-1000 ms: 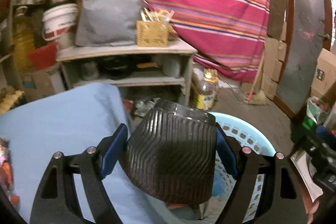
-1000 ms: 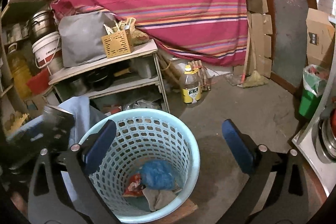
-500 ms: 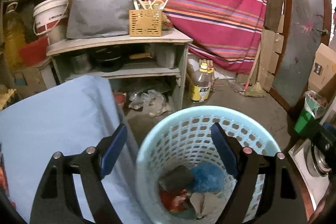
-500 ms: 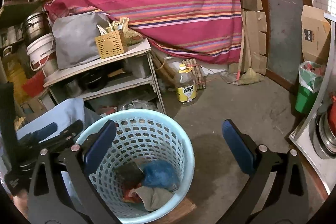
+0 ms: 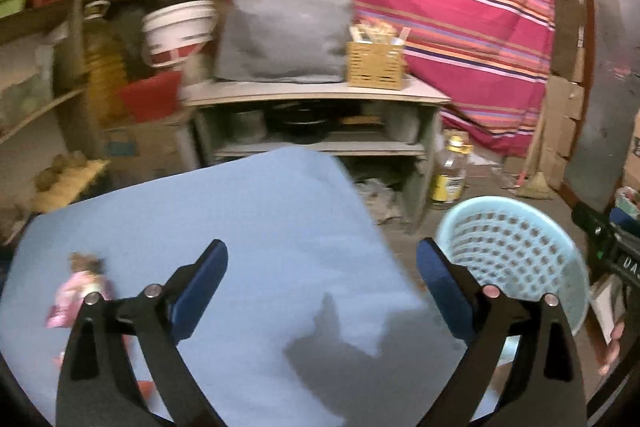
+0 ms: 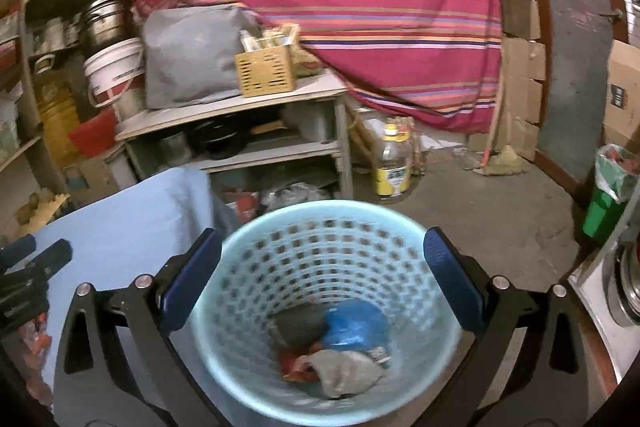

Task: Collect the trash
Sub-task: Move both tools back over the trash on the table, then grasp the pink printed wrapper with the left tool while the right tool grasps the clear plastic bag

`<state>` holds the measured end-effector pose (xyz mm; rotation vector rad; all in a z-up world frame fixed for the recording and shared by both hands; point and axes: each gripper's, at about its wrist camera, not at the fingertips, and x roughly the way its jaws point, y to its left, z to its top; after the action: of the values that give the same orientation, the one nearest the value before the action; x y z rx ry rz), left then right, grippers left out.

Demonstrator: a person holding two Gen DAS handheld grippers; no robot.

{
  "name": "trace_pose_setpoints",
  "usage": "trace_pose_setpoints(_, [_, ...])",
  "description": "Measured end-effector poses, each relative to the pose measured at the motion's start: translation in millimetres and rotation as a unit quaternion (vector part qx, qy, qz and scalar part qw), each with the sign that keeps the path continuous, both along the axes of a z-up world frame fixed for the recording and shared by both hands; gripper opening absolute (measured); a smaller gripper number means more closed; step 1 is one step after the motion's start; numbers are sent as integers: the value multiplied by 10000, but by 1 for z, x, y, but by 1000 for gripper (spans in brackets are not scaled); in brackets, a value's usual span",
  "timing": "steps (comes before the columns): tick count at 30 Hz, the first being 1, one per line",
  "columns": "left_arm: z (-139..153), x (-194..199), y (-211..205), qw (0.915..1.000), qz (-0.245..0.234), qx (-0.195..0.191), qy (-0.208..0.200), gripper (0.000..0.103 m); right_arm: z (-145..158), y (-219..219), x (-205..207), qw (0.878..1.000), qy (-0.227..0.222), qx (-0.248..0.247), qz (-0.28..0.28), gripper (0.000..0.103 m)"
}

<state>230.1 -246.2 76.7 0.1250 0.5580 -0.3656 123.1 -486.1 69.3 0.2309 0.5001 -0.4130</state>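
Two empty claws [image 5: 322, 285] [image 6: 322, 277], one basket [image 6: 256, 243]

striped red cloth [image 6: 360, 7] hangs behind shelving | grey cushion [image 5: 284, 31] and slotted yellow box [image 5: 375, 65] side by side on the shelf unit [image 5: 316, 91] top | white bucket [image 6: 114, 71] left of cushion | oil bottle [image 6: 392, 163] on floor right of shelves | green bin [image 6: 608, 203] at far right | broom [image 6: 500, 163] leaning by door

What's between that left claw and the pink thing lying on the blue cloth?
Nothing visible. The left gripper hangs open above the blue cloth, and only bare cloth separates it from the pink item at the cloth's left side.
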Motion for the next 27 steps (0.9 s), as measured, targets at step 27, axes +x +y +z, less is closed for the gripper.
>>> trace_pose_setpoints(27, [-80,80,280,9801,1577,118,1198,96,-34,204,111,9851,678,-64,1576,99])
